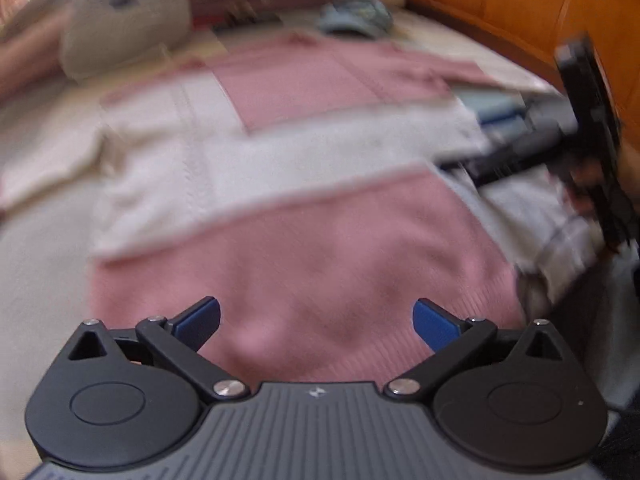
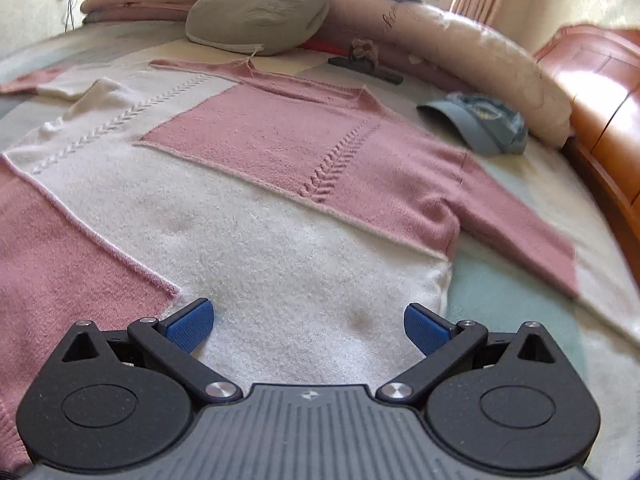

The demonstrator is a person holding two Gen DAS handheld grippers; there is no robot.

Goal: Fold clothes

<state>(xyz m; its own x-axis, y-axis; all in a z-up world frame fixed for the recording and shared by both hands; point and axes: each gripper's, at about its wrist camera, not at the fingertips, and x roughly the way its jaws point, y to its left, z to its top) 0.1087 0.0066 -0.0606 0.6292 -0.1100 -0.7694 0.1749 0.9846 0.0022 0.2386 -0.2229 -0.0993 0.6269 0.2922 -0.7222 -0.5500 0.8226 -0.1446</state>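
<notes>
We have the pink-and-white sweater (image 2: pixel 280 168) spread flat across the middle of the bed (image 2: pixel 500 292), neckline toward the headboard end and one pink sleeve (image 2: pixel 520 232) reaching toward the right edge. Our left gripper (image 1: pixel 316 320) and right gripper (image 2: pixel 308 320) both hover over the hem with fingers apart, holding nothing. We should probably pinch sleeve and side edge cleanly, then fold inward without dragging the knit. The right wrist view shows a grey cushion (image 2: pixel 260 8) and blue cap (image 2: pixel 480 124) sharply; the blurred left view alone catches the other gripper's black body.
</notes>
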